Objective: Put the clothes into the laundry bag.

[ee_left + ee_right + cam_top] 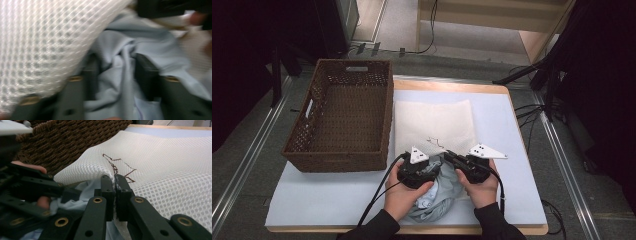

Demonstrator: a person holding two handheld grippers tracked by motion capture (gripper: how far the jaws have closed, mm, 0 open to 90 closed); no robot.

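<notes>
Near edge of the table (512, 130), about the middle: a crumpled light blue garment (432, 206), partly under both hands. Reaches a little over that edge, toward the person.

Left gripper (436, 169), in the left hand (404, 197): sits low on the garment, pointing toward the right gripper. In the left gripper view (116, 65), black jaws apart with a thick fold of the blue cloth (150, 50) bunched between them. Blurred there, so cannot tell whether pressing on the fold or only standing around it. Above the jaws in this view, the white mesh bag (37, 37), hanging over the cloth.

Right gripper (448, 155), in the right hand (482, 190): points toward the left and the far side. In the right gripper view (114, 180), jaws together, clamped on the near rim of the mesh bag (162, 162). Lifts this rim slightly, so that a bit of blue cloth is visible under it, at the left of the jaws. Just beyond the clamped place, a thin brown thread (117, 162) in a zigzag on the mesh.

Rest of the mesh bag (432, 122): flat on the middle of the table, stretching from the grippers toward the far edge.

Left half of the table, far part: a brown wicker basket (342, 162), just beside the left side of the bag. Also close behind the lifted rim in the right gripper view (62, 140).
</notes>
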